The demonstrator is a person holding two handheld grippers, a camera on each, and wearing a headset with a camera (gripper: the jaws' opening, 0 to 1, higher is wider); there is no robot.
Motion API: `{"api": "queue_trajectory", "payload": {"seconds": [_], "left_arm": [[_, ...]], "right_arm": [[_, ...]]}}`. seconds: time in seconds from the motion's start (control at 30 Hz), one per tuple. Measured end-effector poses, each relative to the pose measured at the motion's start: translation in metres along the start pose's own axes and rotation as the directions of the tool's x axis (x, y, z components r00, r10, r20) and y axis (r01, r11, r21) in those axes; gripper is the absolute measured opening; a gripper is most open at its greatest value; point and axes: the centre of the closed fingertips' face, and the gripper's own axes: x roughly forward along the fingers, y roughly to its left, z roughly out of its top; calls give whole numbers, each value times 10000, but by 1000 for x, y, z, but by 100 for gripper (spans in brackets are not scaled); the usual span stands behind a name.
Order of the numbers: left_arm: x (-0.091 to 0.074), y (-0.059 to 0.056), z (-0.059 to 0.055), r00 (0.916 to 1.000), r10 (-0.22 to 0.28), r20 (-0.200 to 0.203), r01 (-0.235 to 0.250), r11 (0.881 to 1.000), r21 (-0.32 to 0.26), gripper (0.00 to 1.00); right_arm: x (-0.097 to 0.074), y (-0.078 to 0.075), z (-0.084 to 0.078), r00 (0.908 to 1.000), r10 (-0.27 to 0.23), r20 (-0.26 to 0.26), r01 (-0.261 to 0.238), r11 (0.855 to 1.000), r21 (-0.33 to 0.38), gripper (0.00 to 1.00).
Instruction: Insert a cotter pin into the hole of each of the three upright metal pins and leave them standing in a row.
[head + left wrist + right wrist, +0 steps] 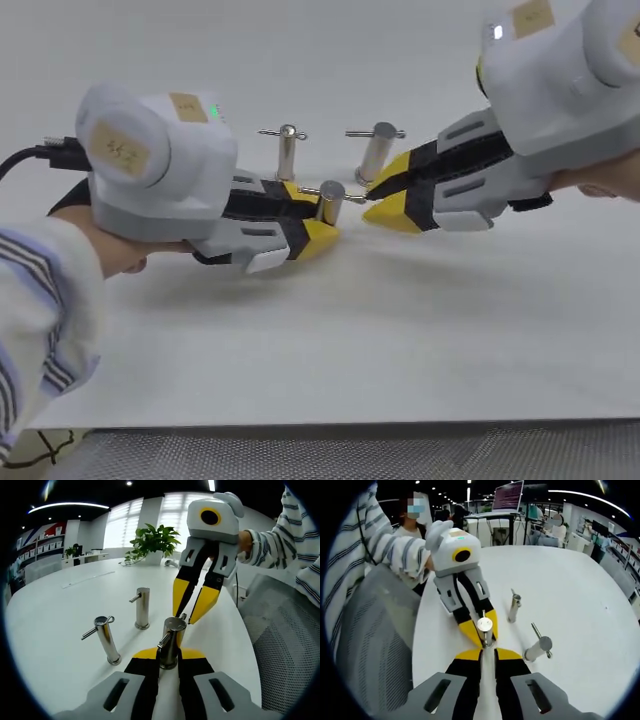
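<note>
Left tool [322, 230] clamps near metal pin [330, 201], upright on desk [400, 330]. Right tool [383, 206] pinches cotter pin [352, 198], long axis horizontal, tip at near metal pin's hole. Behind near metal pin: second metal pin [288, 158] and third metal pin [377, 152], upright, inserted cotter pins [283, 133] crosswise.

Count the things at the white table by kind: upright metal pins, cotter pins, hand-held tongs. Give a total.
Metal pins: 3, back left metal pin, back right metal pin, front metal pin
Cotter pins: 3, back left cotter pin, back right cotter pin, front cotter pin
Tongs: 2, left tongs, right tongs
Total: 8
</note>
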Motion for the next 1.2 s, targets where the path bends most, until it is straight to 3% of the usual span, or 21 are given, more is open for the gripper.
{"api": "queue_trajectory", "payload": {"seconds": [0.4, 0.67, 0.93, 1.2], "left_arm": [[0, 0, 0, 10000, 4, 96, -4, 10000, 2, 12], [0, 0, 0, 9999, 40, 150, -38, 9999, -110, 12], [0, 0, 0, 9998, 89, 199, -87, 9999, -118, 13], [0, 0, -1, 9998, 198, 60, -198, 9997, 143, 13]], "right_arm": [[2, 3, 10, 9987, 45, 498, -43, 10000, -45, 4], [4, 2, 10, 9989, 7, 473, -2, 9999, -104, 4], [2, -2, 14, 9955, -185, 931, 194, 9998, -92, 17], [6, 0, 20, 9918, -201, 1264, 200, 9998, 19, 22]]}}
